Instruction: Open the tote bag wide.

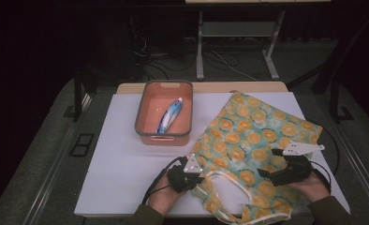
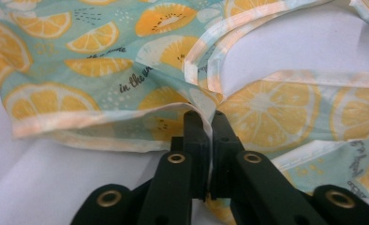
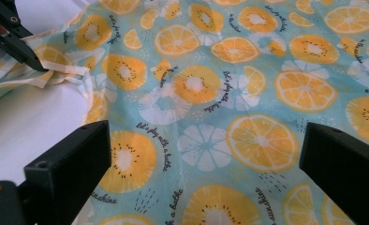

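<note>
The fruit-print cloth bag (image 1: 253, 145) lies flat on the right half of the white table (image 1: 126, 178), with its handle loop at the near edge. The left gripper (image 2: 205, 117) has its jaws pressed together, pinching the hem beside the handle. The right gripper (image 3: 203, 154) is spread wide, hovering over the bag's body and touching nothing. An orange bin (image 1: 145, 112) holding a tube (image 1: 169, 116) sits at far left.

Risk: the pinch appears to catch only one thin layer at the edge, so a lift could slip the hem free or raise the bag still closed.
</note>
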